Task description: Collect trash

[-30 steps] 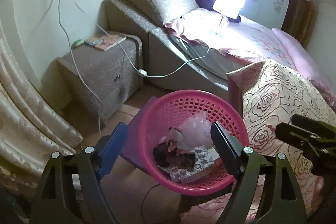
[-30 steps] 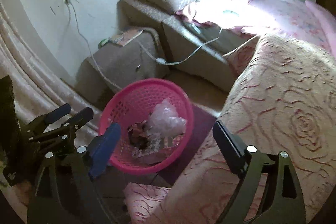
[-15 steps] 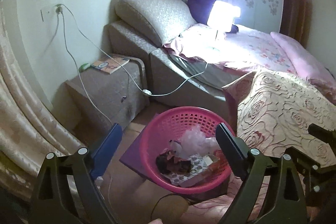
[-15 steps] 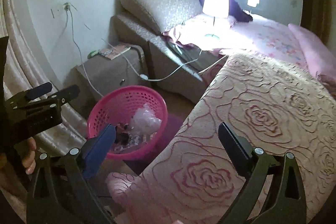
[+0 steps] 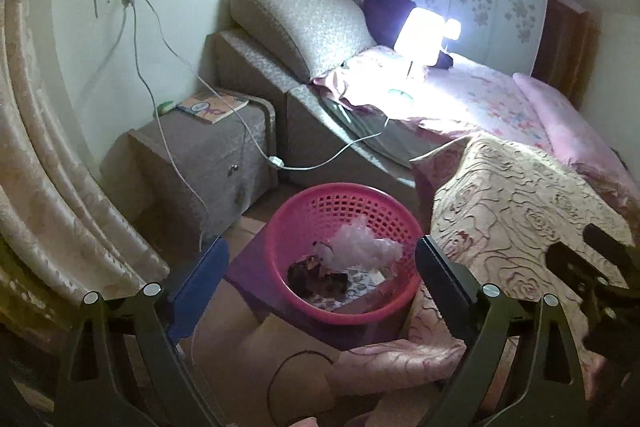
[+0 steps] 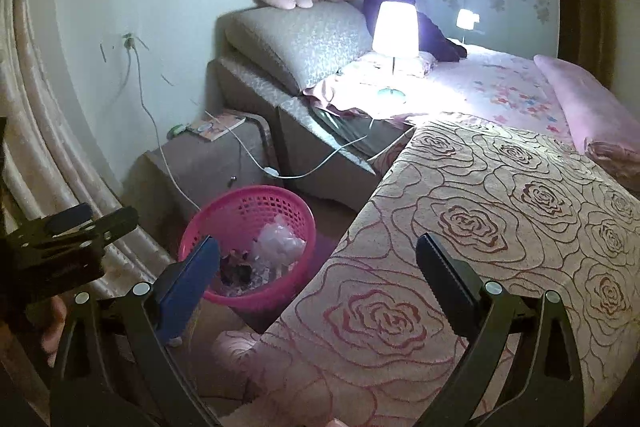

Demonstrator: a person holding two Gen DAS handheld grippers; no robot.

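the bed [image 6: 500, 187] fills the right half of both views, its rose-patterned cover [image 5: 520, 195] hanging toward the floor, with a lit lamp [image 6: 395, 27] standing on the pink sheet in the upper centre. a grey bedside cabinet [image 5: 200, 163] sits in the left centre of the frame, a book [image 5: 212, 105] on top and a white cable [image 5: 168, 131] trailing down from the wall socket.

the pink basket [image 5: 304, 307] stands on the floor in the lower centre of the left view, between the cabinet and the bed edge. it already holds trash: a crumpled clear plastic bag [image 5: 362, 245], dark scraps [image 5: 316, 273] and printed paper beneath them.

the left gripper [image 5: 322, 281] hangs above the basket with its jaws spread wide and nothing between them. the right gripper [image 6: 318, 275] is likewise released and empty, held over the bed cover at the lower centre of its view.

judging from this, a drop into the basket looks complete and the search for more trash is the step in hand. no loose litter is plain on the bed or floor here, so the next move calls for turning to look elsewhere, keeping clear of the cable.
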